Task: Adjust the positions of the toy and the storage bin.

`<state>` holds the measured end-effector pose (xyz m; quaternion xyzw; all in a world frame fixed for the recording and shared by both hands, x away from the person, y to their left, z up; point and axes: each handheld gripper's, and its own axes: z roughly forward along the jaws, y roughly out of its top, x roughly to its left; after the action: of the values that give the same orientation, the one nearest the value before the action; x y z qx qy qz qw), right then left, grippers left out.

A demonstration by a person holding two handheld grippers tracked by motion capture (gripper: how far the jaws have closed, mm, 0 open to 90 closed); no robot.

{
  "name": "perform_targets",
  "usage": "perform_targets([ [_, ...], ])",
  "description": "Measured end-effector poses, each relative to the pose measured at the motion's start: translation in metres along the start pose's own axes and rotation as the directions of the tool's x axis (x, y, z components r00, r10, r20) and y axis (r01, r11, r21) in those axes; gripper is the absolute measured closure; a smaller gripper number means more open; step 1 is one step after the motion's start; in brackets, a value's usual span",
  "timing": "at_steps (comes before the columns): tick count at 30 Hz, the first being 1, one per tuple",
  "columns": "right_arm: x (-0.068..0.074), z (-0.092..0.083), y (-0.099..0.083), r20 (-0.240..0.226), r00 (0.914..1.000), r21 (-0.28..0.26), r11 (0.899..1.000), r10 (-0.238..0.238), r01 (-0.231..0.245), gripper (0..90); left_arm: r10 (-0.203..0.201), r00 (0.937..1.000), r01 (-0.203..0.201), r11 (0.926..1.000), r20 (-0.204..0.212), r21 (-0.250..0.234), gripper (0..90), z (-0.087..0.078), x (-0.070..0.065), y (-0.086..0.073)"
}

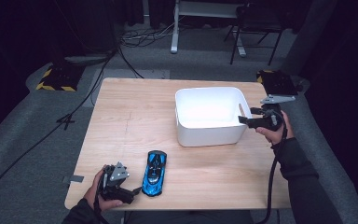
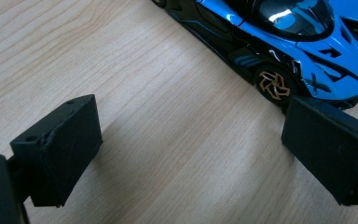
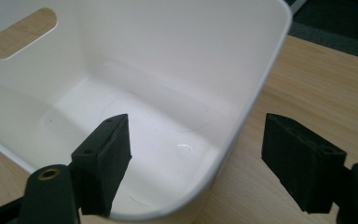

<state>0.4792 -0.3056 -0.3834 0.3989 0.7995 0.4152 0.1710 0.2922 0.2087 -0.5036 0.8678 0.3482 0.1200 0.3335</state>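
I am holding my left gripper with jaws released beside the blue toy car near the tabletop's front edge; my right gripper, also released, is straddling the white bin's wall, to be squeezed squarely.

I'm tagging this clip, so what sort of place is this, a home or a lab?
Most likely a lab or recording studio, not a home: dark curtains surround a lone wooden table, cables trail over grey carpet, and a hazard-striped equipment base stands behind it.
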Motion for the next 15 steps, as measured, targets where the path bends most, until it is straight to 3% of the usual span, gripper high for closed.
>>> perform_targets([
  [1,0.002,0.002,0.0,-0.008,0.9996,0.019,0.999,-0.026,0.026,23.9,-0.007,1.0,0.007,1.0,0.004,0.0,5.1,0.001,0.0,0.0],
  [2,0.011,0.009,0.003,0.002,0.9991,0.056,0.998,-0.042,0.042,14.7,-0.013,0.9999,0.013,0.9999,0.003,0.001,5.1,0.001,-0.001,0.001],
  [4,0.016,0.012,0.005,0.021,0.9985,0.068,0.997,-0.05,0.048,13.1,-0.009,1.0,0.009,1.0,0.004,0.002,5.1,0.001,-0.001,0.001],
  [12,0.03,0.025,0.008,0.084,0.9955,0.091,0.995,-0.044,0.037,14.6,-0.001,1.0,0.001,1.0,0.003,0.003,4.4,0.005,-0.003,0.005],
  [15,0.033,0.028,0.009,0.082,0.9954,0.086,0.995,-0.049,0.042,14.9,-0.008,0.9999,0.008,0.9999,0.01,0.011,3.2,0.007,-0.004,0.007],
])
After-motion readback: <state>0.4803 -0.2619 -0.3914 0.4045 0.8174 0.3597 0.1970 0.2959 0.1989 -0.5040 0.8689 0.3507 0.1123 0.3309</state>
